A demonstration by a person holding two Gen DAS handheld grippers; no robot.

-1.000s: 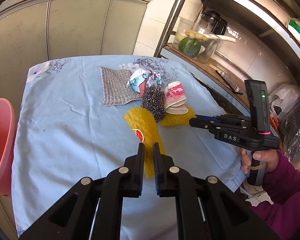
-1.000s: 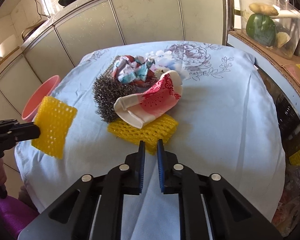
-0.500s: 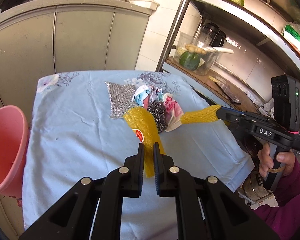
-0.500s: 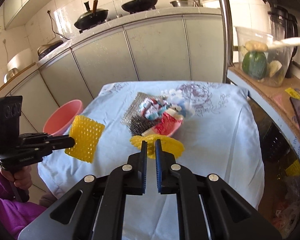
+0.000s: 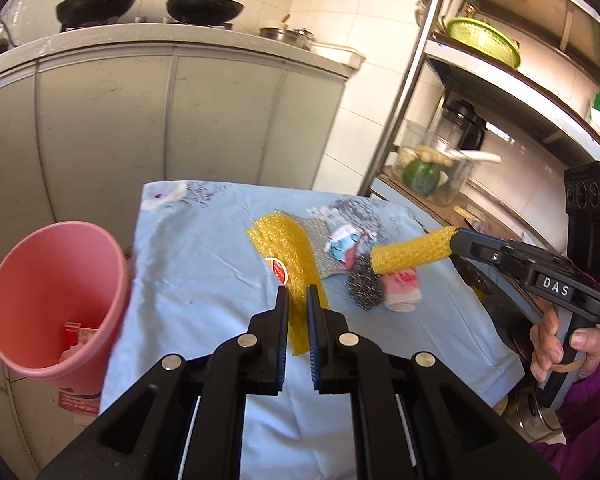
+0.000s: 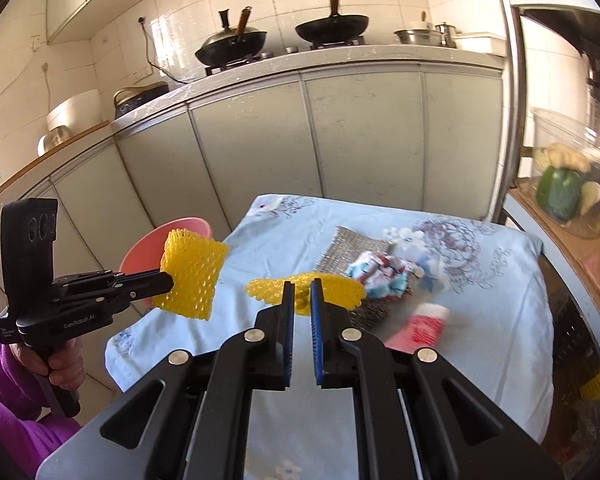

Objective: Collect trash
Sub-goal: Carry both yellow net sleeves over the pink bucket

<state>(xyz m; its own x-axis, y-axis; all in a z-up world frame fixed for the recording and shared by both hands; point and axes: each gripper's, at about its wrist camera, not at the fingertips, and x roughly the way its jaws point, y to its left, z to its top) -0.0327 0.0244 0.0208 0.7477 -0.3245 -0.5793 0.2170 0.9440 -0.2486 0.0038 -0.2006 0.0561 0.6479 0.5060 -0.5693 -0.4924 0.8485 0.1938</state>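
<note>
Two foam nets (image 5: 290, 256) (image 6: 312, 290) lifted off desk (image 5: 204, 264) since last second, each pinched in jaws; pink bin (image 5: 54, 300) nearer, drop next.

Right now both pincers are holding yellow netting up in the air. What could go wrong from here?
The left gripper pinches only an edge of its yellow foam net, so it might slip free before reaching the pink bin. The bin stands beside the table, off its edge, so a short drop could land on the cloth or floor. The right gripper carries another net above the remaining pile.
</note>
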